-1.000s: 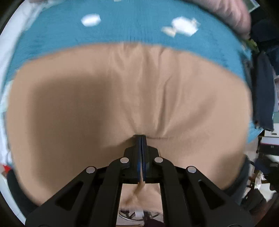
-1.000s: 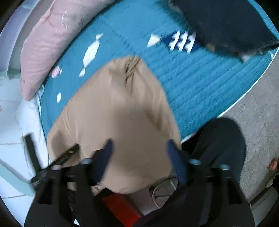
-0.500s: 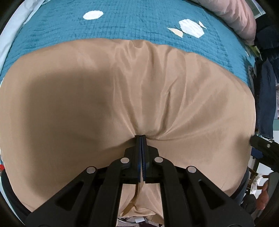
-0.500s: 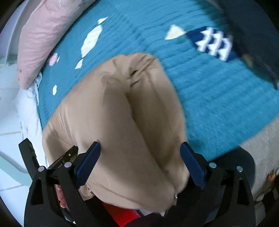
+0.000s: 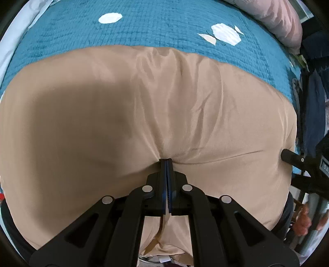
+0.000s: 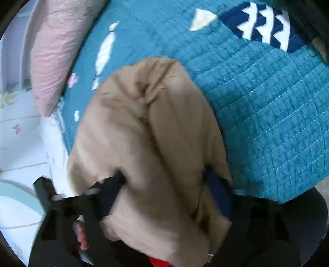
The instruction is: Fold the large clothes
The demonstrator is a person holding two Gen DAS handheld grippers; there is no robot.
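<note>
A large tan garment [image 5: 127,115] lies spread over a teal quilted bed cover [image 5: 164,26]. My left gripper [image 5: 167,160] is shut on the near edge of the tan garment, and cloth hangs down between the fingers. In the right wrist view the same tan garment [image 6: 152,131] bulges up between the two fingers of my right gripper [image 6: 164,176]. The fingers stand wide apart on either side of the cloth, partly buried by it. The right gripper's finger tip shows at the right edge of the left wrist view [image 5: 287,156].
A pink pillow [image 6: 53,47] lies at the bed's far side, also in the left wrist view [image 5: 273,16]. A dark blue garment with white zigzags [image 6: 265,28] lies on the cover. Dark clothes [image 5: 312,115] hang at the right. The white bed edge [image 6: 53,143] is on the left.
My right gripper has moved forward onto the tan garment, so the cloth now sits between its open fingers. My left gripper keeps its hold, and the garment lies more spread out.
</note>
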